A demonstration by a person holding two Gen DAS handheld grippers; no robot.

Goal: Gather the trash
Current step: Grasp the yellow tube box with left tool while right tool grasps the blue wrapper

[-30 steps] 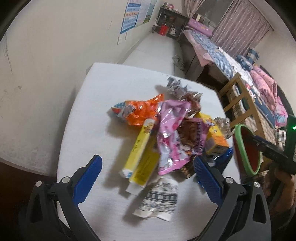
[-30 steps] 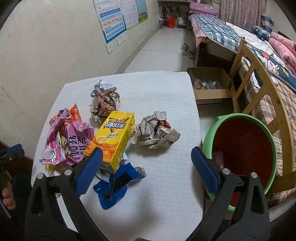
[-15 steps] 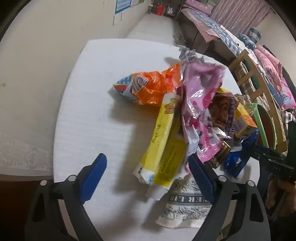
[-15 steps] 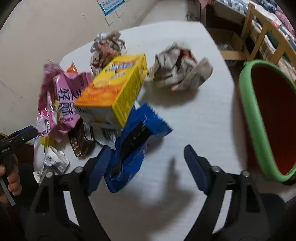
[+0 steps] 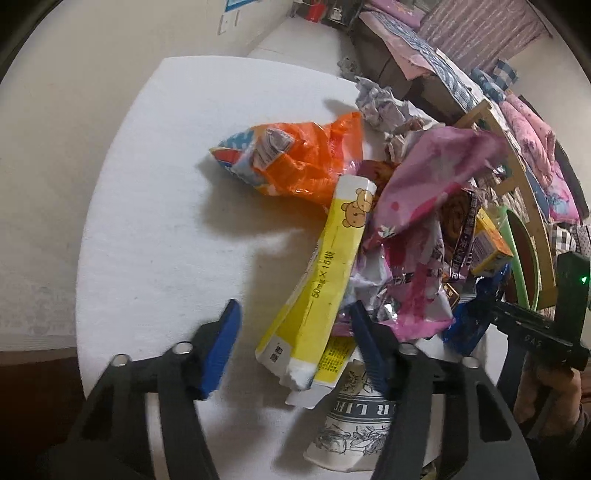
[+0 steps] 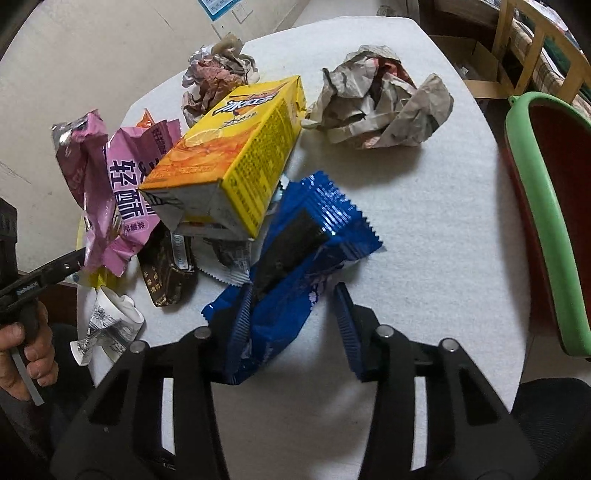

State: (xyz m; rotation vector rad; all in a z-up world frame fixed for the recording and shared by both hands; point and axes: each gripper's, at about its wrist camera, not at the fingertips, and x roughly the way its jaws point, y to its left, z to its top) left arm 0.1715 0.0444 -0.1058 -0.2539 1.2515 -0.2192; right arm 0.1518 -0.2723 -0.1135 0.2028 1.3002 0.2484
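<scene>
White surface [image 6: 424,229] carries the trash pile; green bin [image 6: 535,206] stands at its right edge. Yellow carton [image 6: 236,155] lies atop the wrappers, crumpled paper [image 6: 380,107] beside it. Left tongs [image 5: 295,343], jaws just closing, still apart around the yellow pack [image 5: 321,288]. Right tongs [image 6: 295,325], jaws just closing, straddle the blue wrapper [image 6: 295,258]; left pad touches it, right pad stands clear.

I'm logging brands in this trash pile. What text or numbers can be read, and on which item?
"50mg × 15袋": yellow bear box
"R LIFE", cut off: paper cup
"轻断": pink wrapper
Yellow drink carton: logo too stylised to read
Brown wrapper: too small
Wall poster: blurred
</scene>
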